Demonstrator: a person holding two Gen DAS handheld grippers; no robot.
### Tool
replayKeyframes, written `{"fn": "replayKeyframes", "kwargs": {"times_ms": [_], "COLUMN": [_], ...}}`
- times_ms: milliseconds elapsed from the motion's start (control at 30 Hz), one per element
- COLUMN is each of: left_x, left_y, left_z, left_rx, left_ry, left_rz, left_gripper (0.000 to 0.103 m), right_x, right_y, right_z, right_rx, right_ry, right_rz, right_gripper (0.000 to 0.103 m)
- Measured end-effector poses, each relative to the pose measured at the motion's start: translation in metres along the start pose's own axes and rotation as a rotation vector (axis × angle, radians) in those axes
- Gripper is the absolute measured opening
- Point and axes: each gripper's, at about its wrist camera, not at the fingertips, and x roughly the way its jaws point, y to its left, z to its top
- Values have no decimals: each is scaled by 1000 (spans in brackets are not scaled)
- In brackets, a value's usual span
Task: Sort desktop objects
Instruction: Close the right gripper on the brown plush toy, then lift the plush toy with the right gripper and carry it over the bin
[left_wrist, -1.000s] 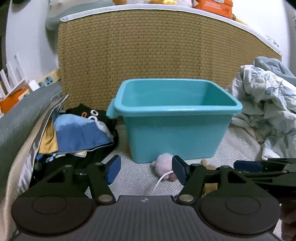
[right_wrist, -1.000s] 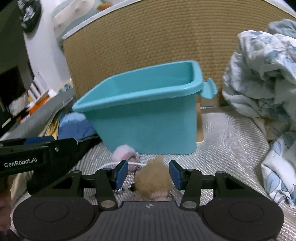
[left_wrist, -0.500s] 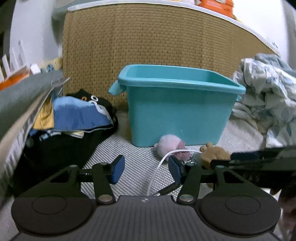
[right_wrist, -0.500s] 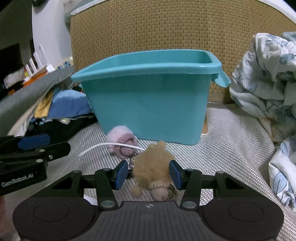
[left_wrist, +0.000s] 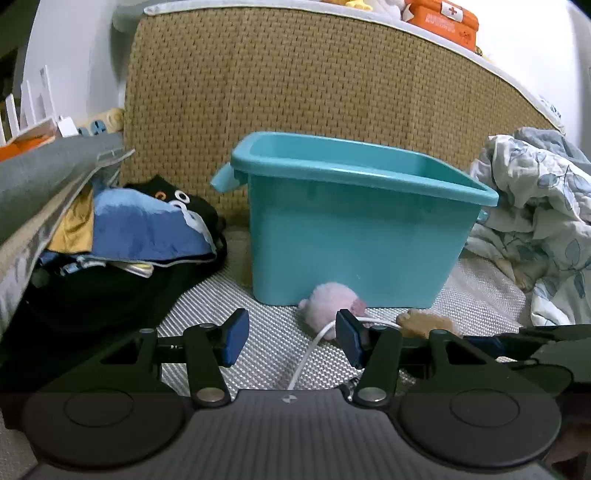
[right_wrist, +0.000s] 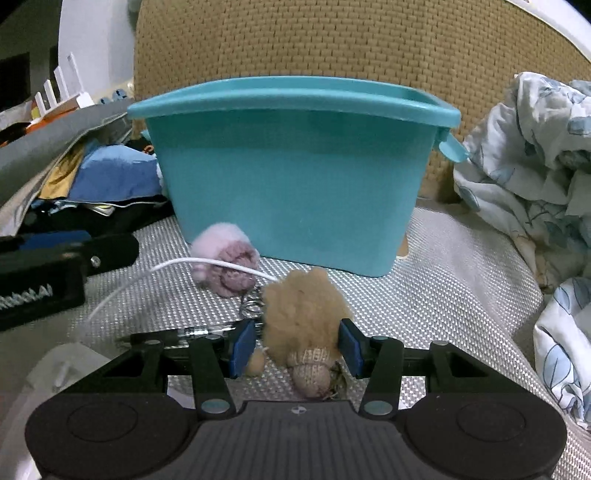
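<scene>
A teal plastic bin (left_wrist: 351, 240) (right_wrist: 295, 166) stands on the woven grey mat. In front of it lie a pink plush ball (left_wrist: 328, 302) (right_wrist: 225, 258) and a brown plush toy (left_wrist: 424, 323) (right_wrist: 301, 314), joined by a small metal spring (right_wrist: 253, 306). A white cable (left_wrist: 310, 350) (right_wrist: 166, 266) crosses the pink ball. My right gripper (right_wrist: 295, 345) is low over the mat with its jaws on either side of the brown toy; the right pad brushes the fur. My left gripper (left_wrist: 291, 341) is open, with the cable running between its jaws near the right pad.
A pile of blue, yellow and black clothes (left_wrist: 140, 229) lies left of the bin. A floral quilt (left_wrist: 535, 206) is heaped on the right. The woven headboard (left_wrist: 332, 92) rises behind, with an orange first-aid box (left_wrist: 443, 18) on top.
Both grippers have sunk toward the mat. The left jaws have narrowed slightly. The right gripper has come down around the brown toy, which now sits between its pads.
</scene>
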Motion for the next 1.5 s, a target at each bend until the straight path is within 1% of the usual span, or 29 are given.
{"fn": "replayKeyframes", "kwargs": {"times_ms": [133, 267, 433, 500, 633, 800, 933, 1067, 1200, 1300, 1400, 1500], "left_x": [3, 5, 6, 6, 6, 5, 5, 3, -2, -4, -3, 0], "left_y": [-2, -3, -1, -1, -3, -5, -4, -1, 1, 0, 0, 2], "left_z": [0, 1, 0, -1, -3, -4, -1, 0, 5, 7, 7, 6], "left_rx": [-1, -2, -19, -25, -23, -18, -29, -46, -85, -76, -78, -104], "left_ry": [15, 25, 41, 46, 57, 66, 75, 75, 55, 43, 58, 84], "left_rz": [-18, -32, -39, -40, -40, -41, -50, -65, -96, -105, -107, -124], "left_gripper": [56, 56, 56, 56, 56, 56, 56, 56, 56, 56, 56, 56], "right_x": [3, 7, 6, 4, -3, -23, -37, -53, -69, -81, -88, -95], "right_y": [-3, -2, 0, 2, 2, 3, 2, 7, 8, 7, 2, 0], "right_z": [2, 0, 0, -1, -1, 0, 3, 10, 17, 22, 30, 41], "right_rx": [23, 12, -18, -30, -28, -38, -37, -88, -86, -87, -73, -70], "right_ry": [6, 20, 19, 5, -6, -39, -45, -68, -95, -114, -120, -136], "right_rz": [-5, -7, 5, 5, 15, 20, 35, 11, -2, -15, -20, -28], "right_gripper": [52, 41, 34, 32, 30, 30, 30, 30, 30, 30, 30, 30]}}
